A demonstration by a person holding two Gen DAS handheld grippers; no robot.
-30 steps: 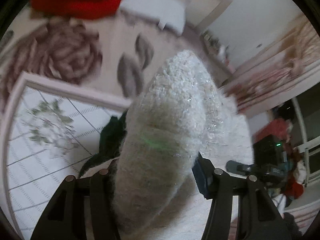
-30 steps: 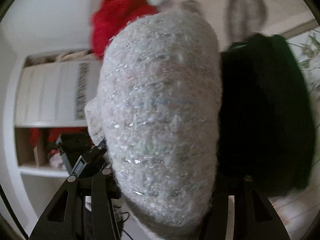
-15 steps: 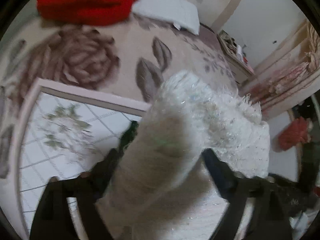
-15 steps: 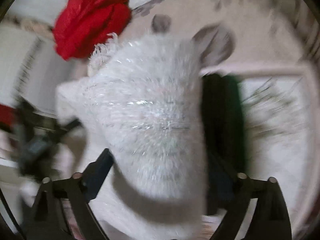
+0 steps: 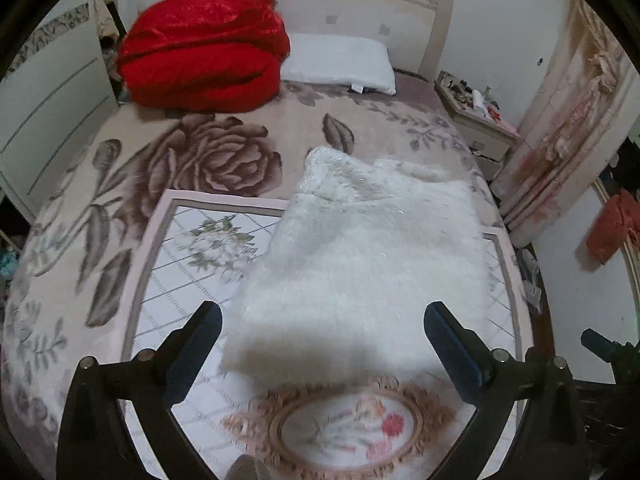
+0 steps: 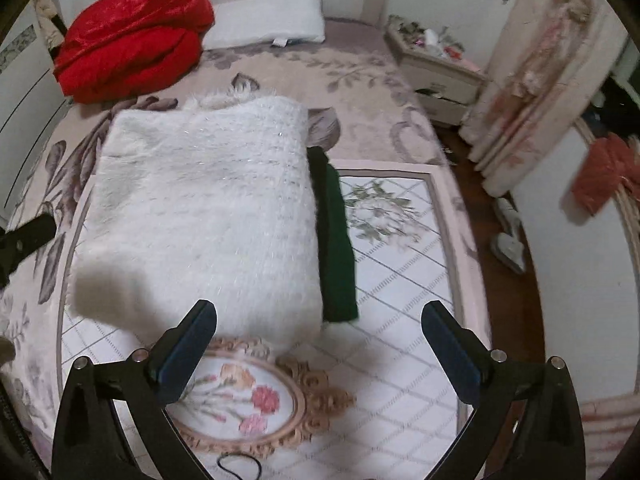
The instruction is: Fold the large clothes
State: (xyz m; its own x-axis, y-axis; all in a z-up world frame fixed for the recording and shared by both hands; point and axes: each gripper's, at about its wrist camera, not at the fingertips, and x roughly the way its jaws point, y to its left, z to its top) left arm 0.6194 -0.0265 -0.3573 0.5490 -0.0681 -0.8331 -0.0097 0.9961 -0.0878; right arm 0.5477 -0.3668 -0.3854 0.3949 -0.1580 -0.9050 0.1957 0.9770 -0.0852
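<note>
Both tongs (image 5: 322,330) (image 6: 319,326) gape empty above the folded white sweater (image 6: 208,208).

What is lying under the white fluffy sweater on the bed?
A dark green garment shows from under the right edge of the white fluffy sweater. How far it extends beneath is covered. Below both lies the quilted mat.

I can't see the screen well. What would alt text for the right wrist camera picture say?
A folded fluffy white sweater lies on a floral bedspread, with a dark green garment along its right edge. The open right gripper hovers just in front, empty. A red quilt and white pillow sit by the headboard.
</note>
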